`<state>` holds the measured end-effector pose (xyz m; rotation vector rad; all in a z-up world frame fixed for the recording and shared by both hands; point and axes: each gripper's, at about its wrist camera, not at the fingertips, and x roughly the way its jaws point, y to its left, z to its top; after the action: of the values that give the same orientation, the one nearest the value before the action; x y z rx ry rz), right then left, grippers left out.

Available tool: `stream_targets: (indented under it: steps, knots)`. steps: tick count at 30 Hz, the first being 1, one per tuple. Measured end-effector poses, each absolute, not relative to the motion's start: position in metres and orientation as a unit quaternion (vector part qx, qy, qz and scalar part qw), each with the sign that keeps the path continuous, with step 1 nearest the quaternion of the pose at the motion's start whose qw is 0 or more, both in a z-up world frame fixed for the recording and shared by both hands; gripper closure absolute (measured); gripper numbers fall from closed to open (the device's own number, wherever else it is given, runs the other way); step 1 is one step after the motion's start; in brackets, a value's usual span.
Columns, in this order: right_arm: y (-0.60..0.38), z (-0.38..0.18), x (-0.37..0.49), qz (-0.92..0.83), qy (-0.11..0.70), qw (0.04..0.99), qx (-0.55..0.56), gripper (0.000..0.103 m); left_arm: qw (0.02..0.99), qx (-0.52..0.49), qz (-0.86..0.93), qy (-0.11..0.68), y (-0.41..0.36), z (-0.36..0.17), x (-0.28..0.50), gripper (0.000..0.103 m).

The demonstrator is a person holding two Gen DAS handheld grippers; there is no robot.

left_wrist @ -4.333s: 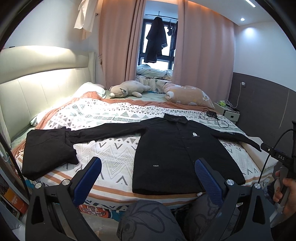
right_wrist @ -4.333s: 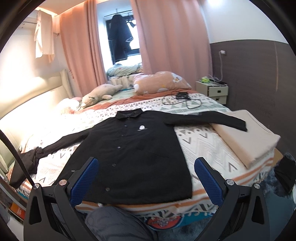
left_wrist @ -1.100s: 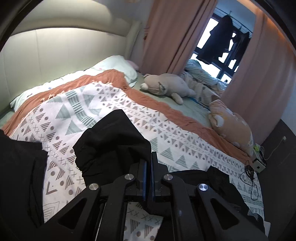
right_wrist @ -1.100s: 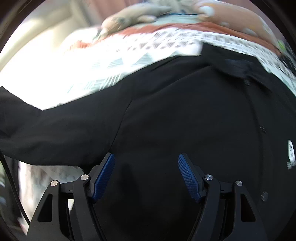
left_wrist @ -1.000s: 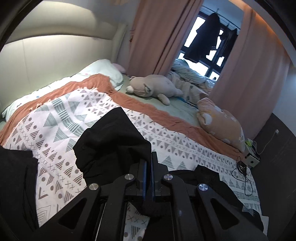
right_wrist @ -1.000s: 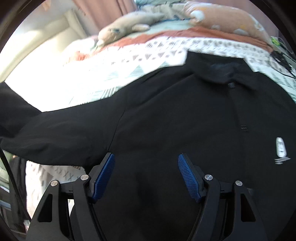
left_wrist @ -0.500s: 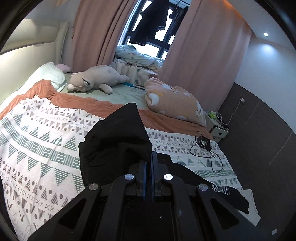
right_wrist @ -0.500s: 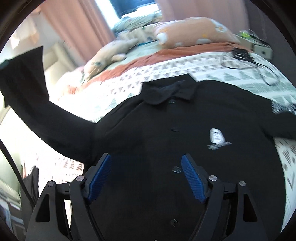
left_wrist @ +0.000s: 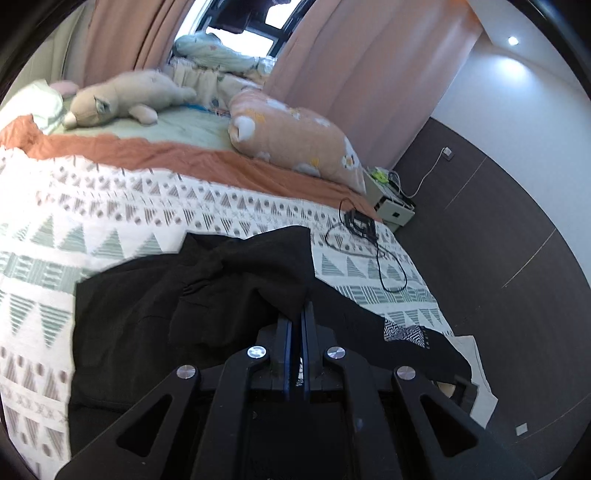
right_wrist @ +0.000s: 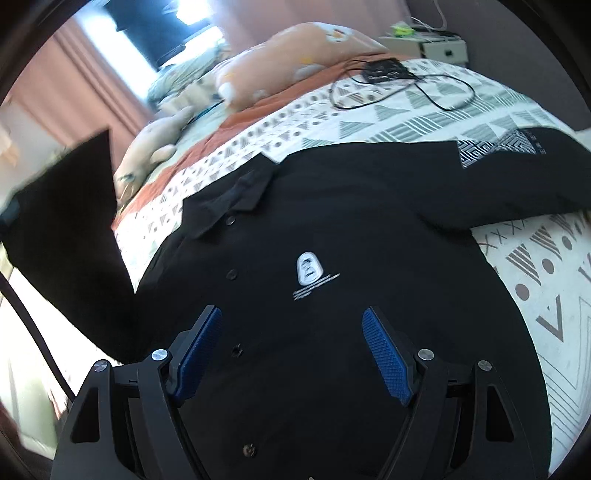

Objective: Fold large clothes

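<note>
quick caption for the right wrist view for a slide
Open right gripper hovers over the black shirt spread on the patterned bedspread.

We see daylight entering through the window, which glares white, and a ceiling spotlight casting a bright patch on the wall. Fisheye curvature bends everything toward the dark circular rims. Left of the black shirt the right view blurs and overexposes.

One black shirt lying on one bed; two plush toys sitting far; one cable lying far right; two grippers showing.
</note>
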<state>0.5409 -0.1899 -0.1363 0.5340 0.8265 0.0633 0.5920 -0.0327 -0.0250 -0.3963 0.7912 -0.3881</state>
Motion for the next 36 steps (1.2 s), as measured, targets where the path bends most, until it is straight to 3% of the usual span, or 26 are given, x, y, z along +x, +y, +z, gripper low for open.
stream_targets:
  steps: [8,10,11,12,13,25,36]
  knots:
    - [-0.216,-0.141,0.552,0.010,0.388,0.873,0.295,0.026,0.808,-0.251,-0.197,0.495,-0.073,-0.125,0.619,0.095]
    - [-0.224,-0.141,0.546,-0.002,0.384,0.876,0.293,0.026,0.796,-0.263,-0.207,0.504,-0.077,-0.140,0.615,0.083]
    - [-0.228,-0.141,0.545,-0.006,0.380,0.877,0.295,0.026,0.792,-0.268,-0.209,0.507,-0.080,-0.146,0.612,0.059]
    - [-0.231,-0.140,0.543,-0.010,0.375,0.877,0.300,0.026,0.789,-0.271,-0.210,0.509,-0.082,-0.150,0.608,0.008]
    - [-0.232,-0.139,0.541,-0.011,0.372,0.877,0.303,0.026,0.788,-0.274,-0.212,0.508,-0.085,-0.151,0.604,0.001]
    - [-0.218,-0.137,0.537,0.013,0.362,0.883,0.298,0.026,0.849,-0.268,-0.102,0.444,-0.001,-0.113,0.526,0.000]
    - [-0.165,-0.134,0.552,0.070,0.357,0.908,0.209,0.026,0.888,-0.263,-0.021,0.376,0.079,-0.109,0.482,0.000]
